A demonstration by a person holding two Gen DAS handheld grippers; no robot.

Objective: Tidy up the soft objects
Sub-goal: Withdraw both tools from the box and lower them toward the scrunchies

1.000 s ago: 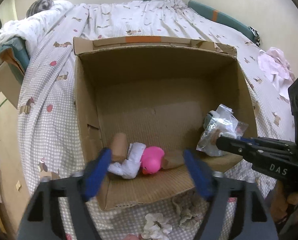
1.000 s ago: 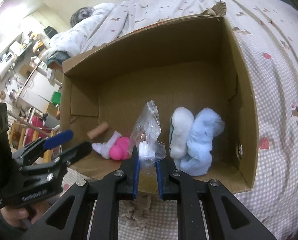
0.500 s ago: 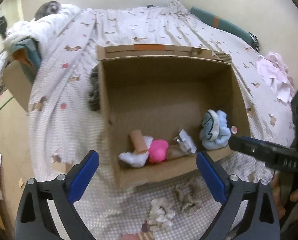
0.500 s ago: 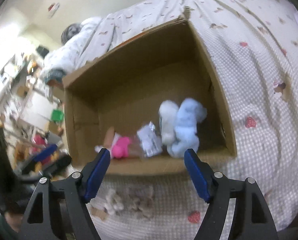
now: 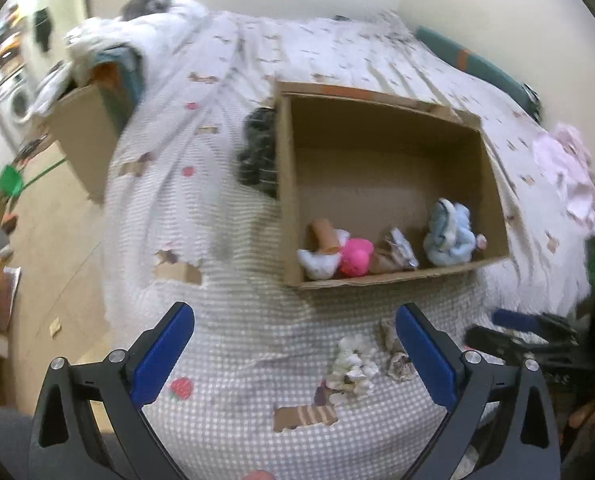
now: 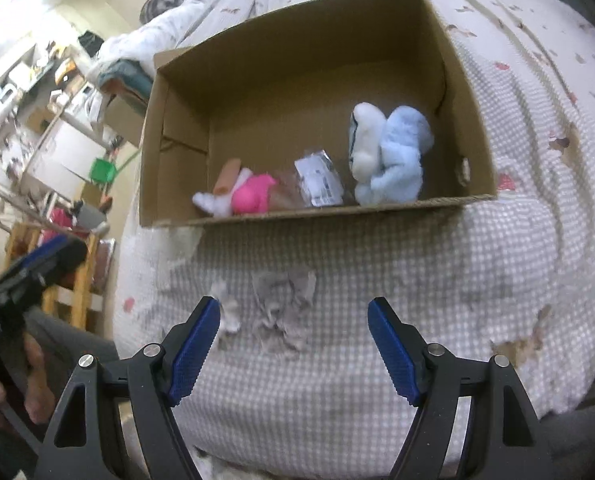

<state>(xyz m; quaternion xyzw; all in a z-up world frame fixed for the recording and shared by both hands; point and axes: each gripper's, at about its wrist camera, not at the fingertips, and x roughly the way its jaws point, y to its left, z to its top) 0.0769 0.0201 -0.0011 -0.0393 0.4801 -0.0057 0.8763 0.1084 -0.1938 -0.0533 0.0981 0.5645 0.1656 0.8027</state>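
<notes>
An open cardboard box point(image 5: 377, 280) point(image 6: 153, 152) sits on the bed. Along its near wall lie a pink and white doll point(image 5: 353, 260) point(image 6: 249, 196), a clear plastic packet point(image 5: 401, 248) point(image 6: 319, 180) and a pale blue plush toy point(image 5: 451, 232) point(image 6: 393, 152). Two crumpled cloth pieces, a white one point(image 5: 351, 368) and a grey one point(image 5: 395, 354) point(image 6: 285, 300), lie on the cover in front of the box. My left gripper point(image 5: 293, 352) is open and empty, short of the box. My right gripper point(image 6: 293, 344) is open and empty above the grey cloth.
A dark fuzzy item point(image 5: 257, 152) lies against the box's left wall. Pink clothing point(image 5: 569, 172) lies at the right of the bed. A second cardboard box point(image 5: 85, 136) with bedding stands left of the bed, and cluttered furniture point(image 6: 37, 120) beyond it.
My right gripper opened and let the plastic packet drop into the box. Both grippers have drawn back from the box towards the near edge of the bed.
</notes>
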